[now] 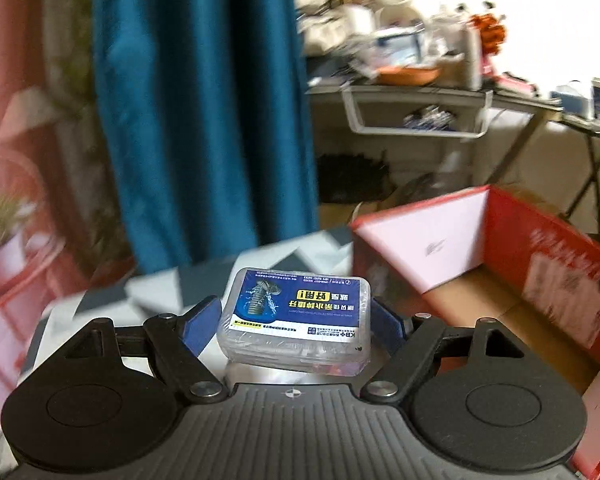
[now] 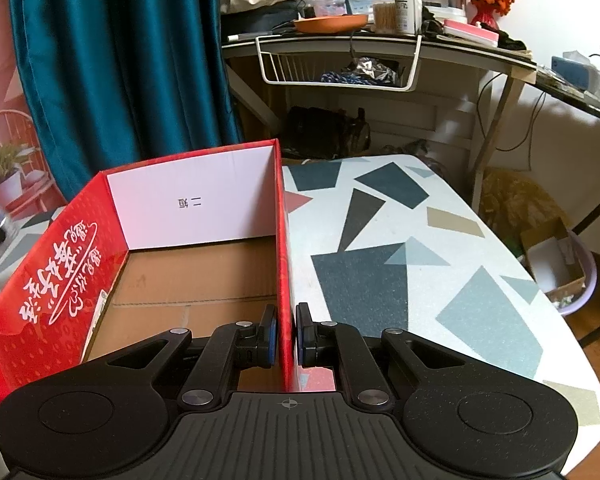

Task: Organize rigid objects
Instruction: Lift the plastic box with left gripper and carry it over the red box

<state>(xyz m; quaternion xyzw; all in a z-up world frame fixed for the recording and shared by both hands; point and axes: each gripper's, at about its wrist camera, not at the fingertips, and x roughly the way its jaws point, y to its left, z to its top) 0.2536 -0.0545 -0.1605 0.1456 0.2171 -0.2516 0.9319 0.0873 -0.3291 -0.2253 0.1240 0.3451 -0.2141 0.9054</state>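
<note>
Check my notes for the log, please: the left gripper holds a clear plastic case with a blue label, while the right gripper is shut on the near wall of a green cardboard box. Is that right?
Not quite: the cardboard box is red, not green, as the right wrist view shows. The rest stands: the right gripper is shut on its near wall, and the left gripper holds the clear plastic case with a blue label.

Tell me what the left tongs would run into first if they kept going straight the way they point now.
Probably nothing close: the left tongs, shut on the clear plastic case, point past the patterned table's far edge toward the blue curtain. The red box lies off to the right. Depth is unclear.
</note>
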